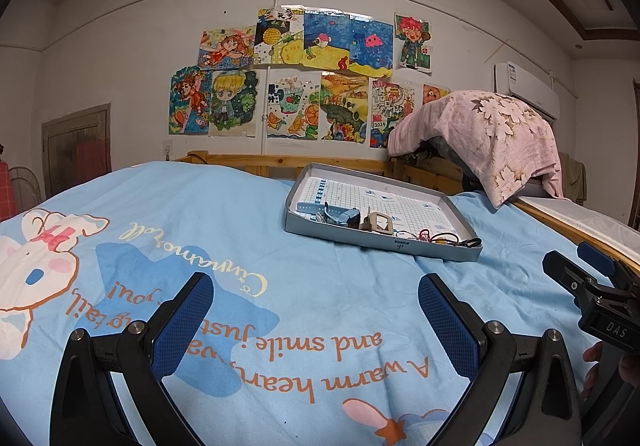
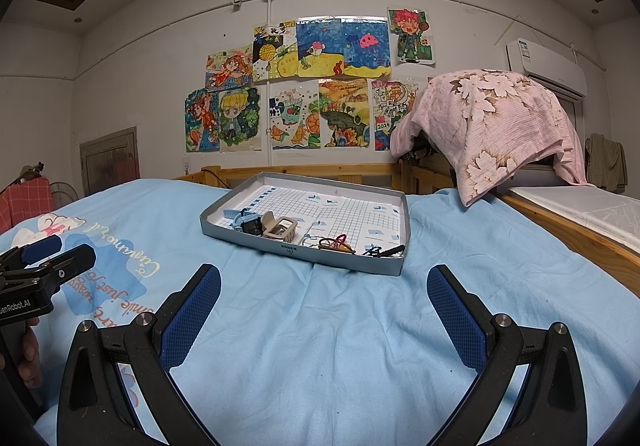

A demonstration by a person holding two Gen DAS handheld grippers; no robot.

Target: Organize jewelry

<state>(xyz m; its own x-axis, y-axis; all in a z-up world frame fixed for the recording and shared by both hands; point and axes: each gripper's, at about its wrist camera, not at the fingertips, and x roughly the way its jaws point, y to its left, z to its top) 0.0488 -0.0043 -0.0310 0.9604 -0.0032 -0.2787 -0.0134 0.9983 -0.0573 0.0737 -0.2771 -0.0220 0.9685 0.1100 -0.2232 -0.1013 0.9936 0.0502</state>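
Observation:
A shallow grey box lid (image 1: 384, 244) with a grid-paper lining lies on the blue bedsheet; it also shows in the right wrist view (image 2: 280, 246). Along its near side lie a blue watch (image 1: 340, 215) (image 2: 248, 223), a beige clip (image 1: 380, 224) (image 2: 282, 229), red and orange hair ties (image 1: 426, 235) (image 2: 336, 243) and a black piece (image 1: 468, 243) (image 2: 384, 251). My left gripper (image 1: 316, 310) is open and empty, short of the lid. My right gripper (image 2: 324, 302) is open and empty, also short of it. Each gripper shows at the other view's edge.
The bedsheet (image 2: 360, 326) has cartoon print and text. A wooden bed rail (image 2: 560, 226) runs along the right and far side. A pink floral cloth (image 2: 500, 126) drapes over something at the far right. Drawings cover the wall behind.

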